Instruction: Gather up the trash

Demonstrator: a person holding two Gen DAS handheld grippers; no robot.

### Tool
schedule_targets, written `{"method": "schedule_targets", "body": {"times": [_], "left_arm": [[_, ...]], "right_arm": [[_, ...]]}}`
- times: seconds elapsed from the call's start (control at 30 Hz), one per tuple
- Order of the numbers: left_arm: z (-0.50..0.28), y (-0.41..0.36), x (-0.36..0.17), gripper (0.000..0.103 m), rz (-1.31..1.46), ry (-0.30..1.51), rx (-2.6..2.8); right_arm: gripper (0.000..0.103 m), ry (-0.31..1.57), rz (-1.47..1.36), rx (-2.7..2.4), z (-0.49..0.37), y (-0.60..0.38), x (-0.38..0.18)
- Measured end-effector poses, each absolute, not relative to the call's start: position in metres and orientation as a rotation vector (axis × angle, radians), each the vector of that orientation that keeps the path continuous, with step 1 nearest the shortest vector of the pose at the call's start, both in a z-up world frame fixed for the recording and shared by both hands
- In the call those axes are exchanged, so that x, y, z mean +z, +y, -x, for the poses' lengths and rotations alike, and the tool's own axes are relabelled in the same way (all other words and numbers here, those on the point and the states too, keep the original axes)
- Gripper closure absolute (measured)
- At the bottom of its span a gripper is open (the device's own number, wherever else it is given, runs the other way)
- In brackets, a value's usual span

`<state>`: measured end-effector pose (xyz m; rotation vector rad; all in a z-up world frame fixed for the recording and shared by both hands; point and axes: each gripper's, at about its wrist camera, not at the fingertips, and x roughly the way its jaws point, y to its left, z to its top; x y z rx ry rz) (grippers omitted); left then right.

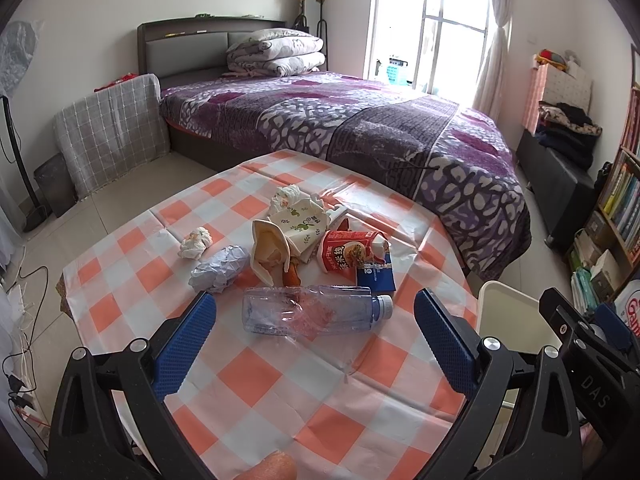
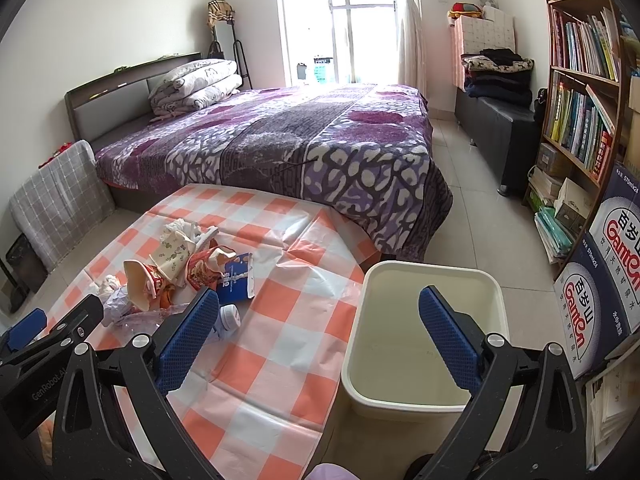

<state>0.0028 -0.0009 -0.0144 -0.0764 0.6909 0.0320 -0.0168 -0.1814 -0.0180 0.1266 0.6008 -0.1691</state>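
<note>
Left view: whole bottle [image 1: 312, 310]; right view: bin [image 2: 424, 336] interior.

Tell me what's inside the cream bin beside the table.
The cream bin looks empty: bare walls and floor show. The right gripper's finger covers part of the floor.

This is a lived-in bedroom in a home. A big bed [image 2: 280, 140] with a purple patterned blanket fills the middle, folded quilts [image 2: 198, 84] stacked at its headboard on the far left. Daylight pours through a tall curtained window [image 2: 356, 20] at the far end. On the right stand a crowded bookshelf [image 2: 580, 92] and a dark bench piled with folded clothes [image 2: 498, 74]. Pale tiles cover the floor [image 2: 480, 208], and the near worktop [image 1: 280, 380] wears an orange-checked cloth.
</note>
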Motion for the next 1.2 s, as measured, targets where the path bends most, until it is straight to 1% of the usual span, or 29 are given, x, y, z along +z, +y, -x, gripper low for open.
{"method": "schedule_targets", "body": {"times": [1.2], "left_arm": [[-0.0024, -0.0017, -0.0169, 0.007, 0.075, 0.697, 0.032]], "right_arm": [[0.007, 0.616, -0.132, -0.17, 0.0174, -0.1829, -0.0221]]}}
